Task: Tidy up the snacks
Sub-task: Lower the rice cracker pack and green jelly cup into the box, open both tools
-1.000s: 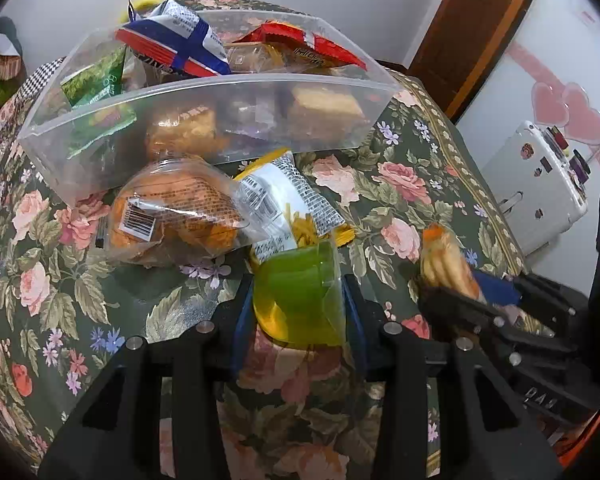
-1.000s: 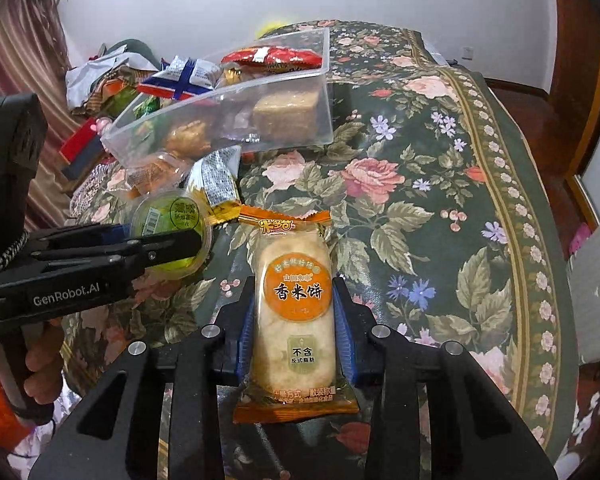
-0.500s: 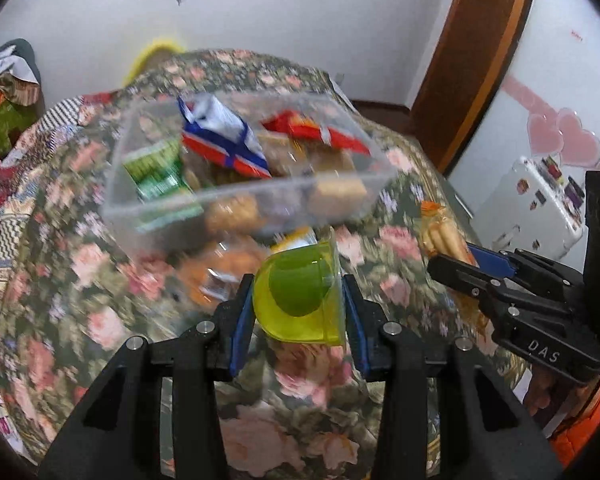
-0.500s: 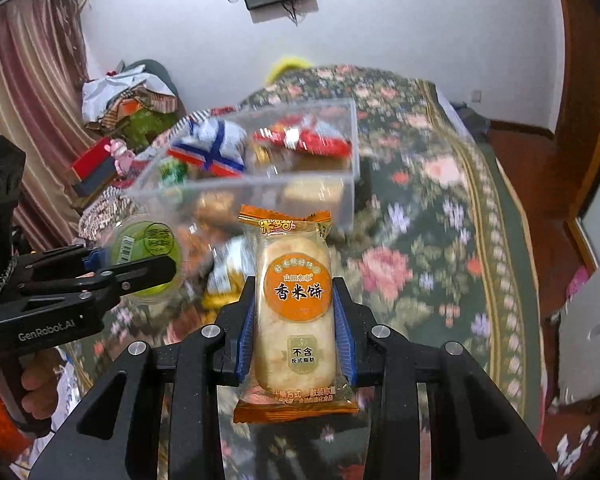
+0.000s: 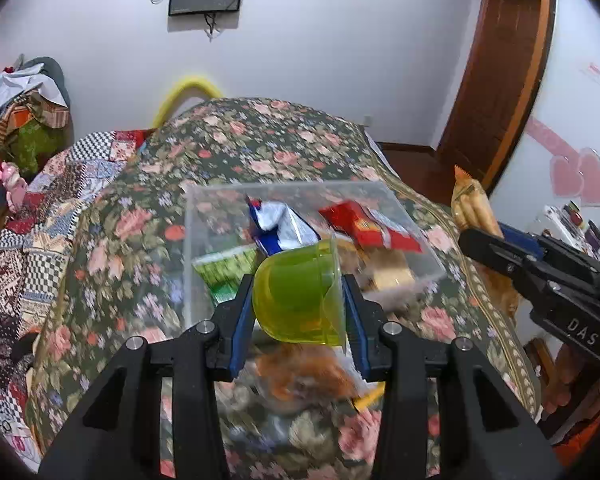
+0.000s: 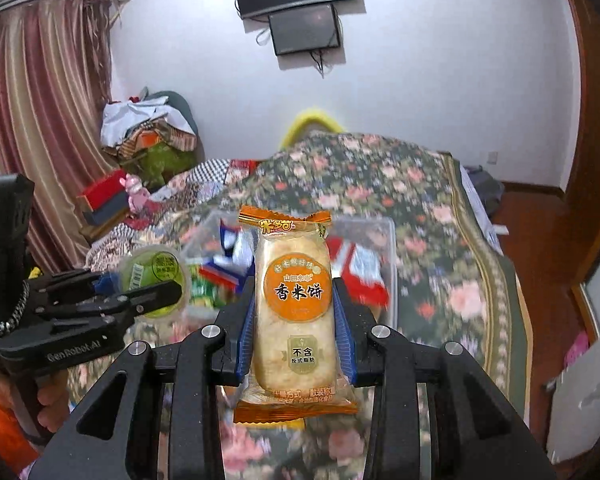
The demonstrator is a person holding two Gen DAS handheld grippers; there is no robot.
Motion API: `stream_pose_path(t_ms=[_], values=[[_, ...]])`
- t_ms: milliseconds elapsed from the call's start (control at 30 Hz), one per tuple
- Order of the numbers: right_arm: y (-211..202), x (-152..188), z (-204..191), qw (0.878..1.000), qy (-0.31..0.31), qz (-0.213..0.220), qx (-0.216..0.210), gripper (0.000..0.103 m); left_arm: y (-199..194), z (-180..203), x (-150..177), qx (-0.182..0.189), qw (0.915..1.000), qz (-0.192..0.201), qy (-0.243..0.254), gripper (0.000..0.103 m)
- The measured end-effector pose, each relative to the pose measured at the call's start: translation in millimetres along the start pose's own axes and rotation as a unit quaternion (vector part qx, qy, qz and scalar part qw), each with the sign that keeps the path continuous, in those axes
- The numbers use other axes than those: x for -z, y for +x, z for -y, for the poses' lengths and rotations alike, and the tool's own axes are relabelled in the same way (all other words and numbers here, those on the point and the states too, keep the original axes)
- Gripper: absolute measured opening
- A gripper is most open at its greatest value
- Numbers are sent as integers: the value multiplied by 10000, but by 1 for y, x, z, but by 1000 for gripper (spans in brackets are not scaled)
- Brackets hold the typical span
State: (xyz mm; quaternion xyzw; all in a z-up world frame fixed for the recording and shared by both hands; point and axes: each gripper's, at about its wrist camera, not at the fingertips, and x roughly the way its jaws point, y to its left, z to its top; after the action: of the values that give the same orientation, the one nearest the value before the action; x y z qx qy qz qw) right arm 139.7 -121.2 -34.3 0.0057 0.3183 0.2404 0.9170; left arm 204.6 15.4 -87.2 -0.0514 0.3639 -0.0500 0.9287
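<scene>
Both claws are closed on snacks, held in the air above a bed draped in a dark floral cover point(image 5: 112, 240). Gripped sideways in the left gripper point(image 5: 298, 304) is a green jelly cup point(image 5: 296, 296), a smooth, translucent plastic tub with a flared rim pressed against one blue pad. Clamped in the right gripper point(image 6: 294, 316) is a rice cracker pack point(image 6: 294, 312), a long, soft, crinkly wrapper with orange ends and an orange round label, standing upright between the fingers. Ahead of both sits a clear plastic storage box point(image 5: 196, 240), rigid, rectangular and open at the top, resting on the bed. It already holds a blue and silver packet point(image 5: 280, 228), a red packet point(image 5: 364, 224), a green packet point(image 5: 228, 268) and some pale cakes, blurred here. A wrapped orange-brown snack point(image 5: 304, 376) lies on the cover just below the left claw, outside the box. The step in hand looks like carrying both snacks to the box. To do it well, bring each claw over an open patch inside the walls, lower it close, then release, one at a time so the grippers do not collide. The cup is slick and round, so keep the squeeze steady; the cracker is brittle, so avoid squeezing harder.
</scene>
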Motion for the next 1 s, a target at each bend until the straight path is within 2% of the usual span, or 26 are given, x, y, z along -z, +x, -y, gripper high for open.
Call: stream_pose_path(t_ms=[167, 367, 600, 733, 1000], values=[[17, -19, -6, 9999, -88, 71, -7, 31, 11, -12, -14, -224, 9997, 96, -91, 41], [48, -29, -7, 9999, -148, -76, 26, 31, 38, -33, -24, -323, 9989, -42, -340, 41], [93, -33, -3, 9988, -165, -466, 34, 31, 73, -50, -30, -308, 9978, -293, -511, 41], [112, -33, 0, 9977, -143, -656, 4, 31, 83, -55, -36, -367, 9976, -288, -518, 41], [132, -30, -4, 9962, -246, -837, 48, 32, 99, -66, -33, -281, 9959, -473, -712, 42]])
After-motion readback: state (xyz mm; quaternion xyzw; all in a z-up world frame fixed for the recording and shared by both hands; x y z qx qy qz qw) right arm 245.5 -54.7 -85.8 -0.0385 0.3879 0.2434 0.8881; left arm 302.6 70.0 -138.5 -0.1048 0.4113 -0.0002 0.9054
